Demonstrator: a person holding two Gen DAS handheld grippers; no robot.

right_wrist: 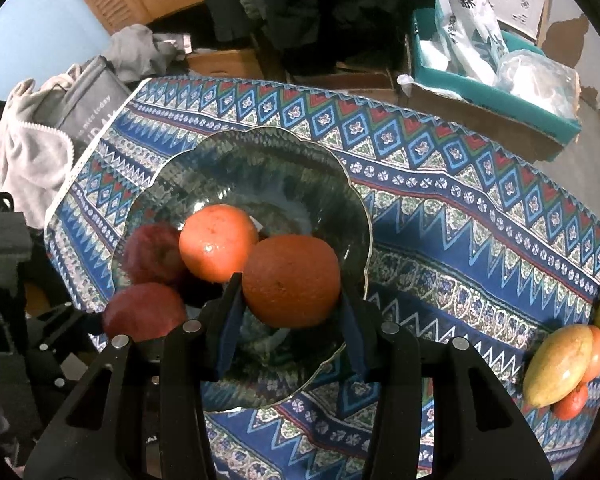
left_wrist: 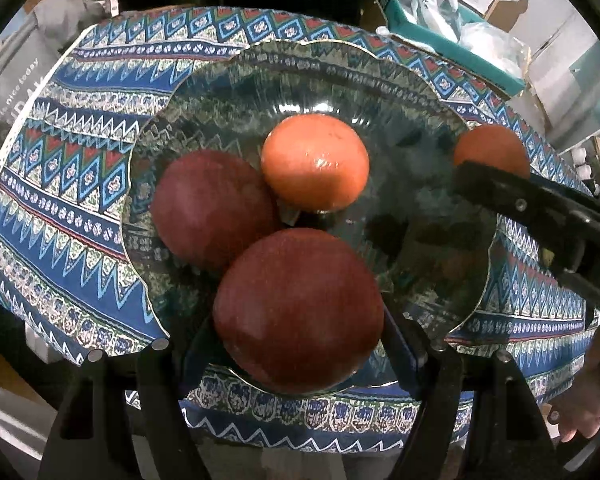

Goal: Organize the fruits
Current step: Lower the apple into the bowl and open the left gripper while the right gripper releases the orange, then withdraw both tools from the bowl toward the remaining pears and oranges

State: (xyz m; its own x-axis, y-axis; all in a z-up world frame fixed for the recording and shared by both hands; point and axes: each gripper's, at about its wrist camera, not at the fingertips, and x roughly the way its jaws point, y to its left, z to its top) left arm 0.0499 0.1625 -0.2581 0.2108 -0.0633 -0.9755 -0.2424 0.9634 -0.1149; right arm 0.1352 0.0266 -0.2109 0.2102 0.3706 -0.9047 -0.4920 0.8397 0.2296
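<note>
Red apple (left_wrist: 298, 310) is clamped in the left tool (left_wrist: 300, 344); the right tool (right_wrist: 290, 308) clamps an orange (right_wrist: 291, 280) above the glass bowl (right_wrist: 352, 200).

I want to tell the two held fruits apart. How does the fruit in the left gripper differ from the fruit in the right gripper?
The apple in the left gripper is dark red and smooth; the orange in the right gripper is bright orange with dimpled skin. Both are round, clamped between blue pads, and held over the glass bowl.

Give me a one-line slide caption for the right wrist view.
Right gripper holds an orange over the glass bowl; another orange and two apples beside it.
</note>
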